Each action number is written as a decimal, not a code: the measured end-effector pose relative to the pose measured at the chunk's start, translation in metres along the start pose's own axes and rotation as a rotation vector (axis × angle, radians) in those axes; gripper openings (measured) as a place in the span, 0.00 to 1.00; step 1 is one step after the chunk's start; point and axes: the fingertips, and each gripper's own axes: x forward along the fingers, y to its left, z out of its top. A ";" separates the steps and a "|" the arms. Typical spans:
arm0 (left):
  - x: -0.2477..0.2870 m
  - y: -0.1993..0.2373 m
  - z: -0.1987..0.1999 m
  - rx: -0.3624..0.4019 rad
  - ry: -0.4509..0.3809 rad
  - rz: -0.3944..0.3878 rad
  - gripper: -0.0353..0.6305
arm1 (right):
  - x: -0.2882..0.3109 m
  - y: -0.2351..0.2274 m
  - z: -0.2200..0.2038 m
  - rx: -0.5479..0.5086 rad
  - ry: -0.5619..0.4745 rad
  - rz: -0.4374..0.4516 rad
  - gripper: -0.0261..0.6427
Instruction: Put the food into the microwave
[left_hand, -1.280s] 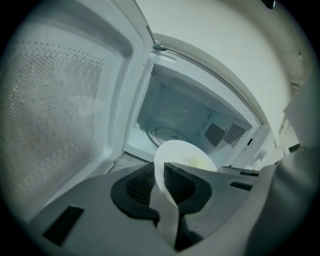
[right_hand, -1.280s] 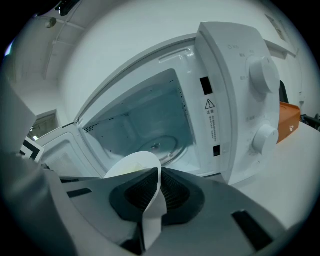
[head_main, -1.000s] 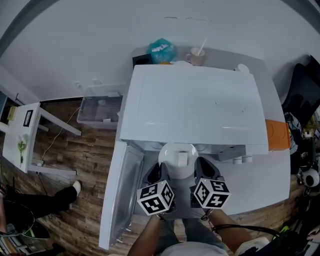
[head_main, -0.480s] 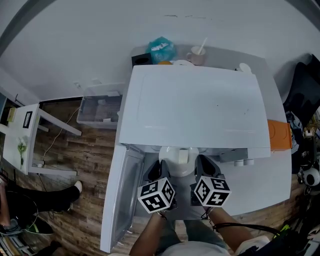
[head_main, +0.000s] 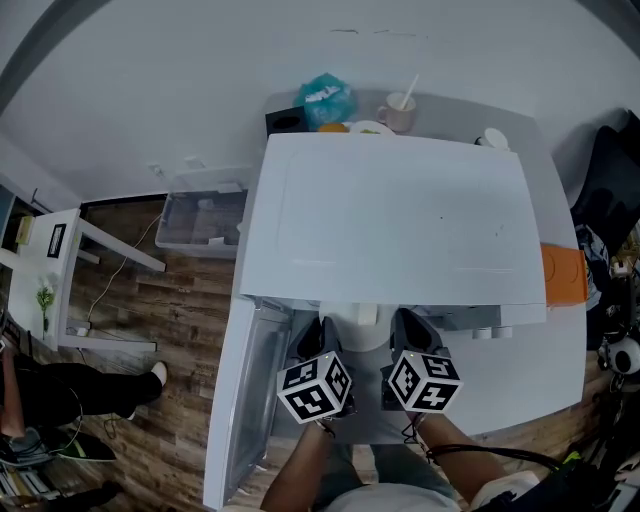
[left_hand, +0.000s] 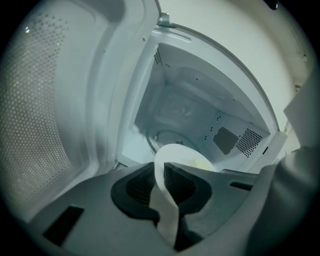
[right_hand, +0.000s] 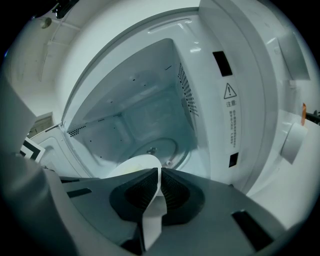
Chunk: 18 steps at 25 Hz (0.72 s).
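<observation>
Head view: the plate (head_main: 368, 338) carrying the food (head_main: 365, 314) has slid farther under the microwave (head_main: 390, 220) top than a second ago, and only its near edge shows. The left gripper (head_main: 308, 345) and right gripper (head_main: 412, 342) each clamp its rim. With the door (head_main: 245, 400) open, set-down on the turntable (right_hand: 162, 149) looks near.
</observation>
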 end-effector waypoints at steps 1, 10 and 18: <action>0.001 0.000 0.001 0.002 -0.002 0.000 0.15 | 0.002 0.000 0.001 0.000 -0.002 0.000 0.09; 0.018 -0.003 0.013 0.032 -0.029 -0.001 0.15 | 0.015 -0.004 0.009 0.009 -0.023 -0.025 0.09; 0.031 -0.006 0.023 0.071 -0.060 -0.014 0.15 | 0.023 -0.007 0.013 0.019 -0.040 -0.039 0.09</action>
